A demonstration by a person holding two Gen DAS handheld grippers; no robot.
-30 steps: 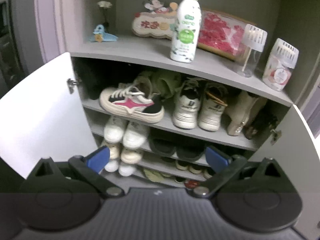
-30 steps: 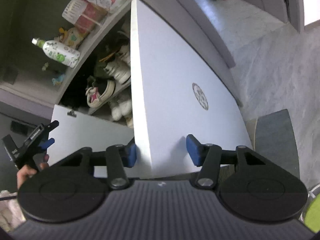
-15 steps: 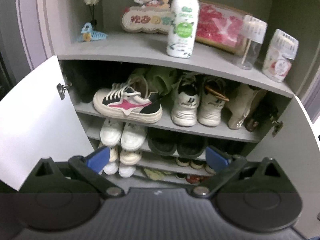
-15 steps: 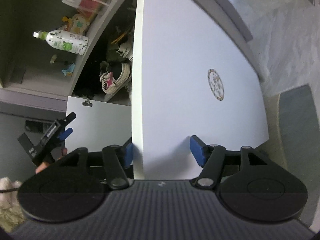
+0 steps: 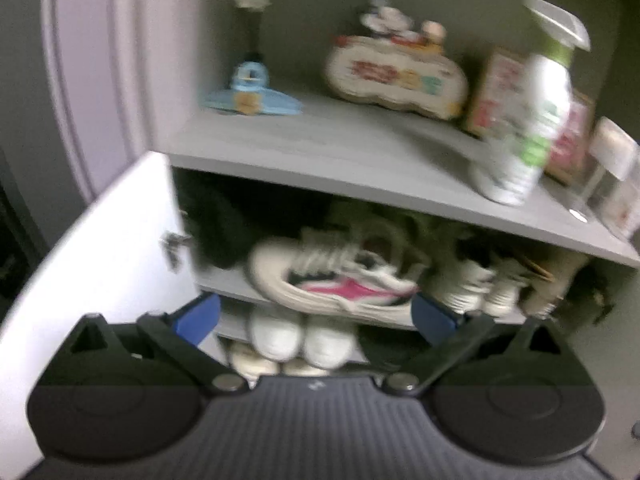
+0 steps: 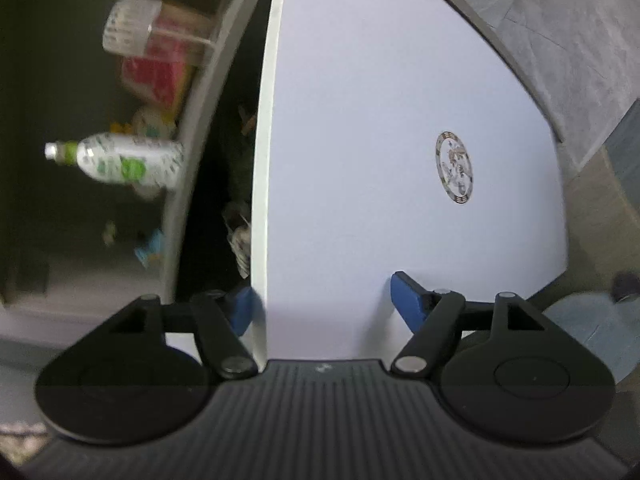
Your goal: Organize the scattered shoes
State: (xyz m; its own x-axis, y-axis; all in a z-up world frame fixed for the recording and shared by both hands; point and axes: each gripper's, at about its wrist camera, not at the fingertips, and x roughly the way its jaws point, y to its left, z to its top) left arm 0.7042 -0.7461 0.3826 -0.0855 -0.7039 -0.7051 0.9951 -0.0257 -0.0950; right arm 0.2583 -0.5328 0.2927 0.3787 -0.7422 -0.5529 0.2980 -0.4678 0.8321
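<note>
Cabinet (image 5: 360, 152): open, grey shelves, blurred in the left view; ornaments and a spray bottle (image 5: 528, 120) on the top board, out of the way of footwear.
Shoes: stowed on the shelves below, none on the floor in either view; pink-striped sneaker (image 5: 336, 284) lying sideways across the first shoe shelf, probably the one needing to be straightened; white pair (image 5: 300, 336) toe-out on the shelf beneath; more pairs to the right, too smeared to sort.
Left door (image 5: 92, 264): swung wide, clear of the shelves.
Right door (image 6: 380, 140): white, round emblem, edge-on to the camera.
Left claw (image 5: 316, 314): wide, nothing between the blue pads (image 5: 198, 314); aimed downward at the sneaker shelf, sneaker framed between the tips but apart from them.
Right claw (image 6: 324, 304): opening, straddling the right door's edge; one pad just beside the inner face, the other off the outer face, so no grip; rolled sideways, shelves appearing upright in its view.
Step, judged: door released, left reaching for the sneaker.
</note>
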